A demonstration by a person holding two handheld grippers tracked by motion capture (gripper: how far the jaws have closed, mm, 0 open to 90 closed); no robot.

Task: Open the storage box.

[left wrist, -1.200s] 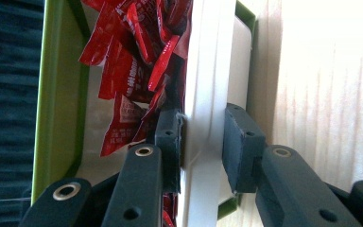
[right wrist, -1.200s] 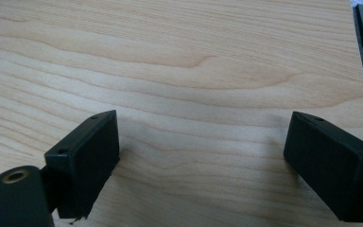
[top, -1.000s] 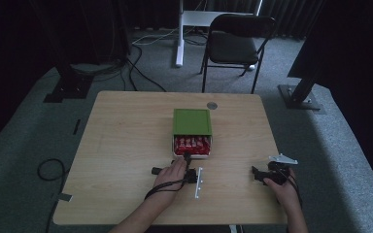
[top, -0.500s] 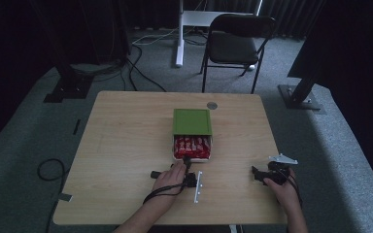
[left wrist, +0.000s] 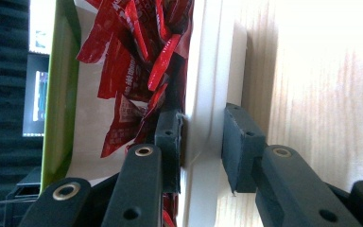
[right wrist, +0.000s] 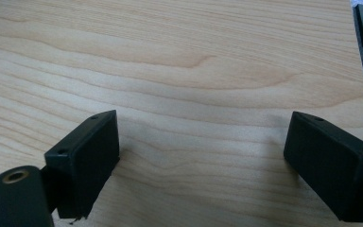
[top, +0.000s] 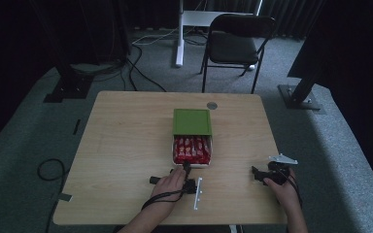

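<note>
One light wooden table (top: 126, 145) carries everything. Near its middle sits my white rectangular plastic box (top: 192, 164), its green flat lid (top: 192, 121) slid back over the far half, so the red foil snack packets (top: 191, 148) show in the near half. My left claw (left wrist: 202, 146) is clamped on the box's near white wall, one pad inside against the packets, one outside. My right claw (right wrist: 201, 161) rests well apart to the right, jaws spread wide over bare wood.
</note>
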